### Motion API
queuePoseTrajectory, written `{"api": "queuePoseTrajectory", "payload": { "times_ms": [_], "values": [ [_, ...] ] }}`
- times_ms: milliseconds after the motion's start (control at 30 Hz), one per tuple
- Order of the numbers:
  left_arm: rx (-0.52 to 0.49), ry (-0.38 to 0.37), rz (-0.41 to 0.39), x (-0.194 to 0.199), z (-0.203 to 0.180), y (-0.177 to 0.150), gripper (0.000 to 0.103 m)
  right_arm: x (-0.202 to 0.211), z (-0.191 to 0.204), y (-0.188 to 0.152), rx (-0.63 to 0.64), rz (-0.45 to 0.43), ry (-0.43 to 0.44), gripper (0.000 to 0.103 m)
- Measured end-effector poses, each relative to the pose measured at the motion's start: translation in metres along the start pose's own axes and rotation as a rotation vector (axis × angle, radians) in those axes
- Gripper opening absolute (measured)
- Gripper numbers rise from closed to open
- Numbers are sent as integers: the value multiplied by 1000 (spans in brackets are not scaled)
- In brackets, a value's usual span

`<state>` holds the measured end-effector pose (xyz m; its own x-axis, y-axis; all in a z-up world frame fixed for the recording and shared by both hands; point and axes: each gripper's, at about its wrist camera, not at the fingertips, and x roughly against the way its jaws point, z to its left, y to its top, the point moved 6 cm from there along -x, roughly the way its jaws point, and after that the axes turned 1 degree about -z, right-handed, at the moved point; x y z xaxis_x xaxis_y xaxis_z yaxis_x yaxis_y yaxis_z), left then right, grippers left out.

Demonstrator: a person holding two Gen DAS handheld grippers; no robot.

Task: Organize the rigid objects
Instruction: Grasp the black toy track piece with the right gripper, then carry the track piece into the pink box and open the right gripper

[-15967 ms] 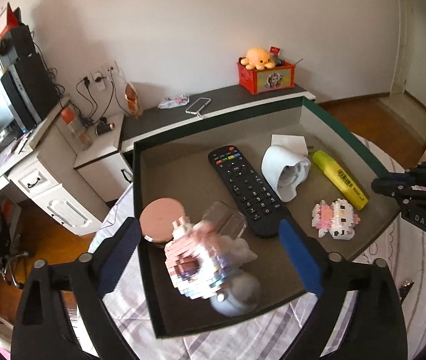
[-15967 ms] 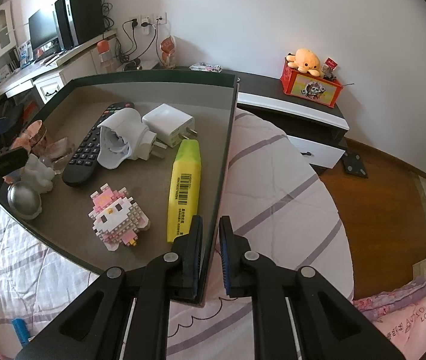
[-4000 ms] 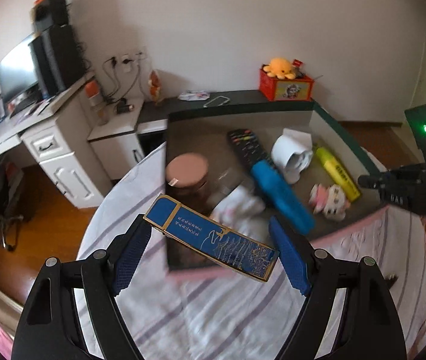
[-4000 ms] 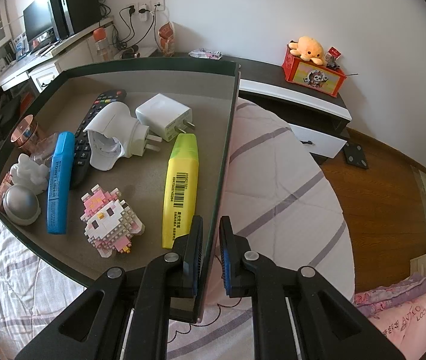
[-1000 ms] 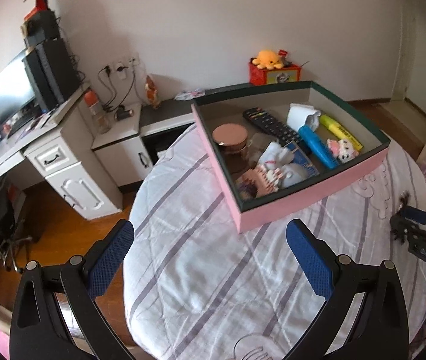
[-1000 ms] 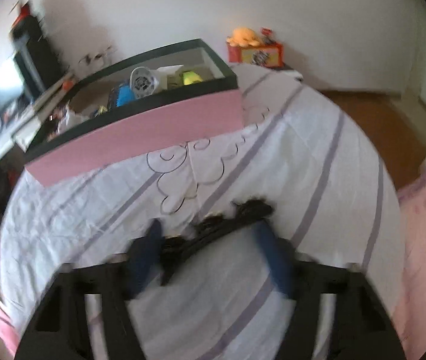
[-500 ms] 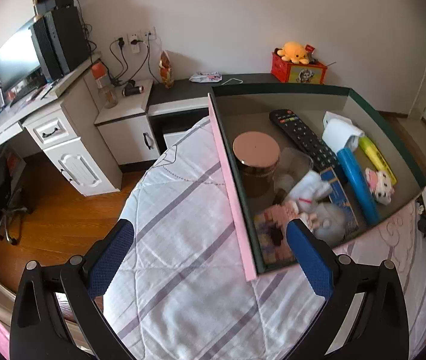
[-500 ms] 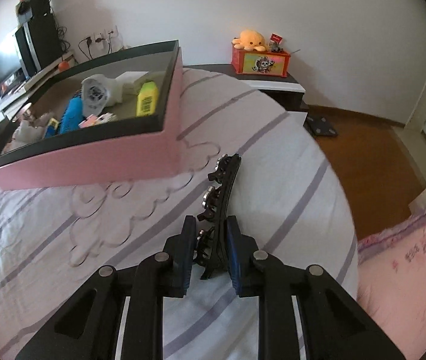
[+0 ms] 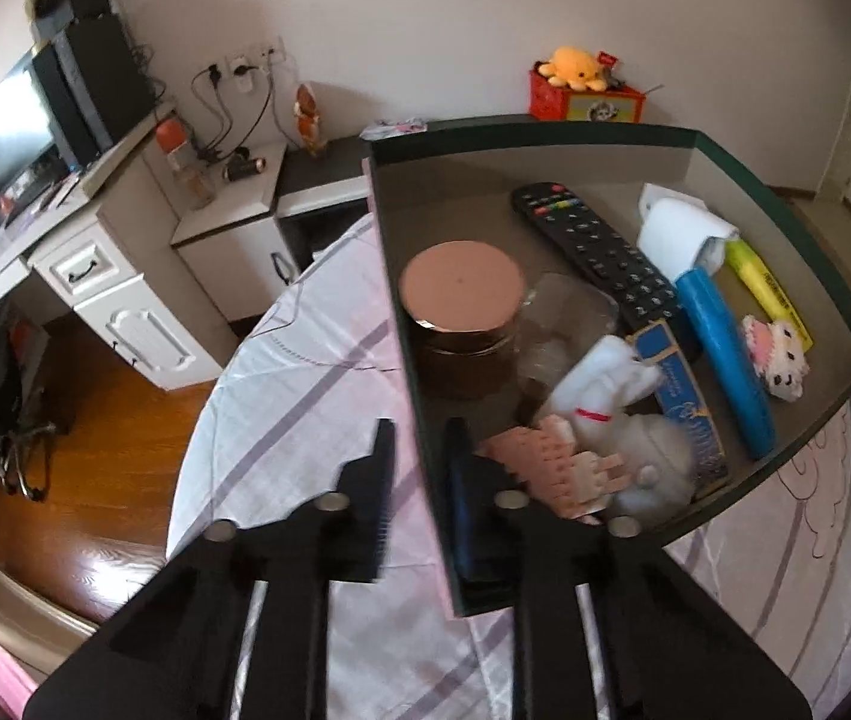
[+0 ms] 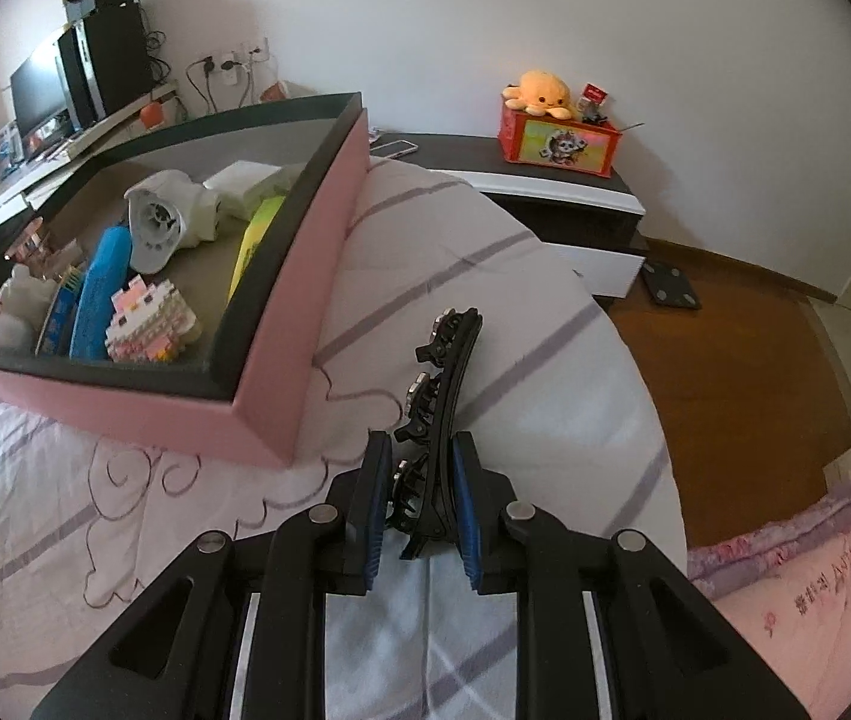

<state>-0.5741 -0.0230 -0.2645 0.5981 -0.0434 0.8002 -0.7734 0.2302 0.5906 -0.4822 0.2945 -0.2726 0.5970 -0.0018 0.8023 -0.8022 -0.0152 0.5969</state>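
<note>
A pink box [image 9: 785,204] with a dark green inside stands on the striped bed cover. It holds a black remote [image 9: 593,240], a copper-lidded jar [image 9: 461,285], a blue marker [image 9: 725,354], a yellow highlighter [image 9: 767,282], a white adapter [image 9: 677,228], a white figurine [image 9: 605,384] and block toys. My left gripper [image 9: 422,459] is shut on the box's left wall, one finger outside and one inside. To the right of the box [image 10: 305,276], my right gripper [image 10: 419,480] is shut on a black toothed hair clip [image 10: 440,378], whose far end points away over the cover.
The bed cover [image 10: 515,276] drops to a wood floor [image 10: 755,348] on the right. A desk with a monitor [image 9: 11,138] stands at the left. A low cabinet carries a red box with an orange plush [image 10: 545,96]. Pink bedding [image 10: 815,588] lies at lower right.
My left gripper came down to the box with its jaws wide and has shut on the left wall. The right gripper closed on the hair clip and carried it closer to the box.
</note>
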Motion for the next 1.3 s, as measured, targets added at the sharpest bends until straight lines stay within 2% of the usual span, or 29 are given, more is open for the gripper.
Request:
{"api": "queuePoseTrajectory", "payload": {
  "times_ms": [433, 667, 967, 1133, 1300],
  "values": [
    [10, 12, 12, 2, 1, 0, 10, -8, -8, 19, 10, -3, 36, 20],
    [3, 11, 13, 4, -1, -2, 10, 3, -5, 27, 0, -24, 84, 20],
    [-8, 7, 17, 5, 0, -2, 10, 28, -1, 53, 5, -89, 86, 20],
    [-12, 8, 17, 5, 1, -2, 10, 40, 23, 76, 40, -127, 115, 20],
    [-12, 1, 14, 5, 2, -2, 10, 32, 78, 93, 123, -110, 198, 20]
  ]
}}
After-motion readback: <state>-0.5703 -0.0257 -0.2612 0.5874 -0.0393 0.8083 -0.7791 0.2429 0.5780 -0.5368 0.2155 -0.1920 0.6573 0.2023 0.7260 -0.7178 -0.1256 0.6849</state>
